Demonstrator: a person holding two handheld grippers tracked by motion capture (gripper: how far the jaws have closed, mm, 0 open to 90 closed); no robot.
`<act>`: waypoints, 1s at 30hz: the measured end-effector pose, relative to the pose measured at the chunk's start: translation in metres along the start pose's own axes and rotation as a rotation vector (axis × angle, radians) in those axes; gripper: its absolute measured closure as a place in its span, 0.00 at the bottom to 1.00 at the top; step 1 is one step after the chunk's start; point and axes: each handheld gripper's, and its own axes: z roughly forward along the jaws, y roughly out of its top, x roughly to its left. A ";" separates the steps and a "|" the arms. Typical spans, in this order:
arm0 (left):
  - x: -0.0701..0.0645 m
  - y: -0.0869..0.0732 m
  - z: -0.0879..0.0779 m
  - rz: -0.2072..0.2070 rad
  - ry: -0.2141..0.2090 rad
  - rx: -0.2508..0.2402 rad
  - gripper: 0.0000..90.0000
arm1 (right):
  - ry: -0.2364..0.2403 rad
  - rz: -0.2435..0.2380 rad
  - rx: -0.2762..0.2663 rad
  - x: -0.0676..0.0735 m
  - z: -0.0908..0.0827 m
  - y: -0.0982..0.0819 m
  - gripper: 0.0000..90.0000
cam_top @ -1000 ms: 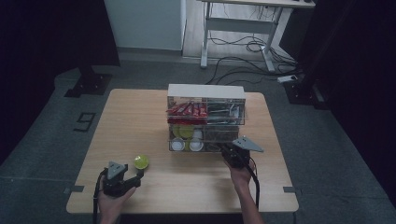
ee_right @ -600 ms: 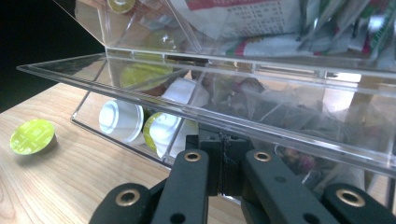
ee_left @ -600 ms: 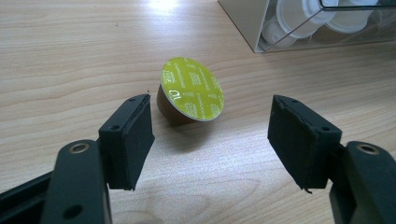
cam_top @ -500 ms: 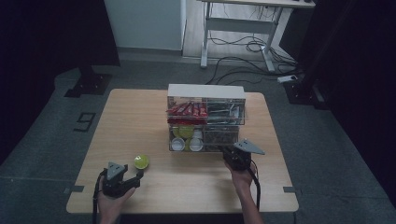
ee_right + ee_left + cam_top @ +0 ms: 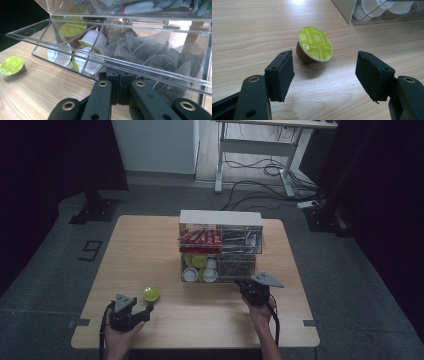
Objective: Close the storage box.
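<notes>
We see the left hand-held gripper (image 5: 324, 72) released, jaws spread, with the green-lidded capsule (image 5: 314, 45) lying tilted on the counter (image 5: 249, 30) just beyond them at twelve o'clock. Our right hand-held gripper (image 5: 120, 85) is clenched under the clear organizer's (image 5: 155, 72) tilted drawer.

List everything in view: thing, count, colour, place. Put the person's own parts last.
Coffee capsule: one, green lid, brown body, lying tilted on the table, ahead of the left gripper's open jaws.
Organiser: one, clear with white top, table centre; lower flap tipped open.
Capsules in organiser: several, white and green, lower left compartment.
Red sachets: several, upper left compartment.
Tea bags: many, pale, lower right compartment.
Table: one, light wood.
Desk: one, white, behind.
Left gripper: black, open, near edge.
Right gripper: black, shut, at the flap.
</notes>
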 end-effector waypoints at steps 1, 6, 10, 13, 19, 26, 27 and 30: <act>0.000 0.000 0.000 -0.001 0.001 -0.001 0.34 | -0.001 0.000 0.002 0.000 0.000 -0.001 0.98; 0.000 -0.001 0.000 -0.003 -0.002 0.004 0.34 | -0.004 0.000 0.012 -0.001 0.001 -0.004 0.98; 0.000 -0.001 0.001 -0.001 -0.005 0.007 0.34 | -0.007 0.004 0.023 -0.002 0.001 -0.006 0.98; 0.000 -0.002 0.001 -0.002 -0.005 0.008 0.34 | -0.008 0.006 0.034 -0.003 0.002 -0.008 0.98; -0.002 -0.003 0.003 0.004 -0.007 0.019 0.34 | -0.002 0.010 0.040 -0.005 0.001 -0.011 0.98; -0.002 -0.004 0.003 0.003 -0.007 0.019 0.34 | -0.001 0.011 0.058 -0.004 0.001 -0.014 0.98; -0.002 -0.004 0.003 0.004 -0.006 0.021 0.34 | 0.000 0.011 0.061 -0.004 0.001 -0.015 0.98; -0.002 -0.004 0.003 0.003 -0.006 0.019 0.34 | 0.005 0.009 0.070 -0.004 0.001 -0.015 0.97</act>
